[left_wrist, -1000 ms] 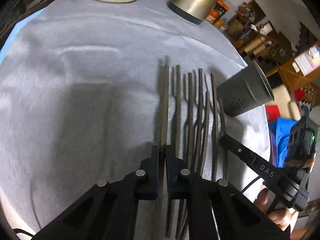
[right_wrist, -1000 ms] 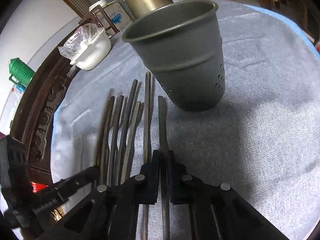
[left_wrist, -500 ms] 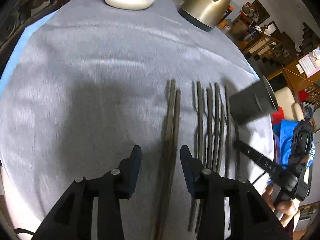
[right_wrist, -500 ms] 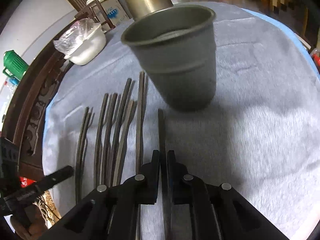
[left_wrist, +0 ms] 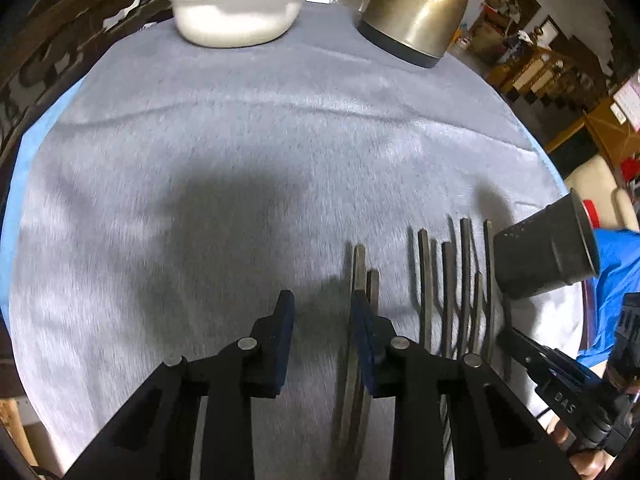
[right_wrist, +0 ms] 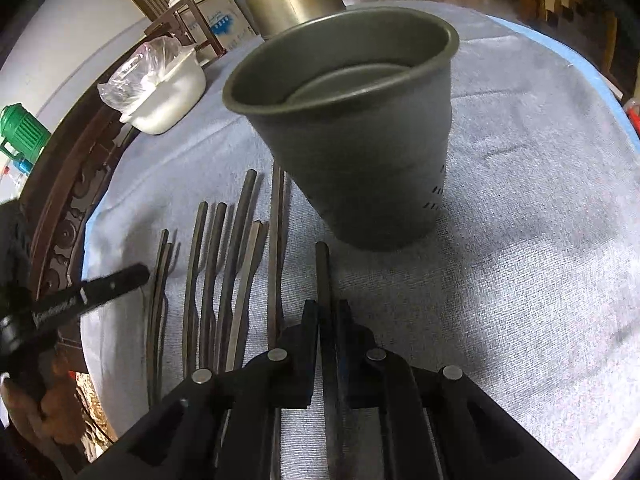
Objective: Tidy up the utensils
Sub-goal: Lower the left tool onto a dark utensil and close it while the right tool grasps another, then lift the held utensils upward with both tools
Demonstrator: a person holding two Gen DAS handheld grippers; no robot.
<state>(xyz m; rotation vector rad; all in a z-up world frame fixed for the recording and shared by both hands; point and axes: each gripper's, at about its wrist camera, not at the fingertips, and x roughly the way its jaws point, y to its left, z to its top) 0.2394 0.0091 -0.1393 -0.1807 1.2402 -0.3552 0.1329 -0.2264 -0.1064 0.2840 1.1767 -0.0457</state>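
Note:
Several dark metal utensils [left_wrist: 448, 280] lie side by side on the grey cloth [left_wrist: 200, 140], left of a grey perforated holder cup [left_wrist: 544, 252]. A separate pair of utensils [left_wrist: 362, 276] lies just right of my left gripper [left_wrist: 322, 308], partly under its right finger. Its jaws are closing with only bare cloth between them. My right gripper [right_wrist: 326, 312] is shut on one dark utensil handle [right_wrist: 322, 272] that points toward the cup [right_wrist: 360, 160]. The row of utensils [right_wrist: 224, 260] lies to its left, and the left gripper's finger [right_wrist: 120, 284] reaches in over the pair.
At the far side of the cloth are a white bowl [left_wrist: 232, 20] under plastic wrap and a metal kettle [left_wrist: 416, 12]. Carved dark wood [right_wrist: 60, 220] borders the table on the left of the right wrist view, with a green bottle [right_wrist: 20, 132] beyond it.
My left gripper let go of its utensil beside another one, opened, and moved left off the pair. The right gripper stays shut on its utensil, hardly moved.

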